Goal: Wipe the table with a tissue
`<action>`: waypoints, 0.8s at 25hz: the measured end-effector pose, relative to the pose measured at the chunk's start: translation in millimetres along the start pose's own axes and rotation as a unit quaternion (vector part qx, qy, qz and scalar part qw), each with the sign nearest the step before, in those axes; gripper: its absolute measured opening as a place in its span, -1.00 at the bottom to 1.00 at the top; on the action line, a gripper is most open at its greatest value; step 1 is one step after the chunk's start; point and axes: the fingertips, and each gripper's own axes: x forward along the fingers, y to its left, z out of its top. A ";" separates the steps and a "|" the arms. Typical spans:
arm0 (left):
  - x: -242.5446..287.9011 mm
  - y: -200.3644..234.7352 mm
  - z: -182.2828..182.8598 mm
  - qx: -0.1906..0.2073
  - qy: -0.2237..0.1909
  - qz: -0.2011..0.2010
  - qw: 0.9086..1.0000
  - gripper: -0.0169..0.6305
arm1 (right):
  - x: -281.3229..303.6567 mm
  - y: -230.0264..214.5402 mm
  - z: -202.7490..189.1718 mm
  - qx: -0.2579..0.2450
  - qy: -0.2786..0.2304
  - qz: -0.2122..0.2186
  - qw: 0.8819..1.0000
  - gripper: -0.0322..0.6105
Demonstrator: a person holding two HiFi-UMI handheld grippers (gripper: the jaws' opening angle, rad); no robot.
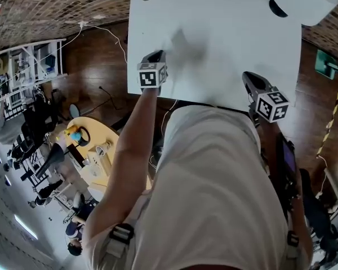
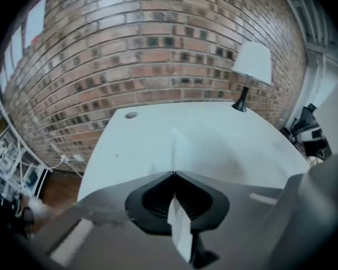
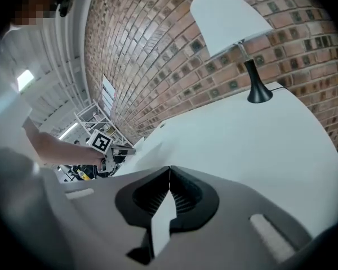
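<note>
Tightly pinched in the clenched jaws of the left gripper [image 2: 174,173], a white tissue [image 2: 181,146] sticks out ahead of the tips and reaches down onto the white table [image 2: 242,151], near its left front edge. The right gripper [image 3: 169,167] hangs over the table's near right edge, jaws pressed together with nothing between them. A white-shaded lamp [image 3: 231,18] stands at the far right corner, and a brick wall [image 2: 158,49] rises behind the table.
</note>
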 end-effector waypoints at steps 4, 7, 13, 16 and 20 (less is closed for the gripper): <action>-13.6 73.7 -2.5 -0.089 -0.011 0.032 0.995 -0.91 | 9.8 12.0 0.1 -0.007 0.010 0.007 1.000 -0.87; -3.8 107.2 -4.6 -0.119 -0.005 0.023 0.993 -0.91 | 14.1 14.5 -4.3 -0.010 0.017 -0.011 1.000 -0.87; 34.6 172.7 9.9 -0.114 -0.002 0.024 0.993 -0.91 | 38.2 47.7 -9.3 -0.019 0.017 -0.043 0.999 -0.87; 51.4 186.3 12.5 -0.088 0.017 0.020 0.996 -0.91 | 49.9 62.4 -13.6 -0.016 0.013 -0.060 0.998 -0.87; 58.8 189.9 16.8 -0.025 0.035 0.013 0.999 -0.91 | 61.5 74.0 -10.9 0.003 -0.001 -0.082 0.997 -0.87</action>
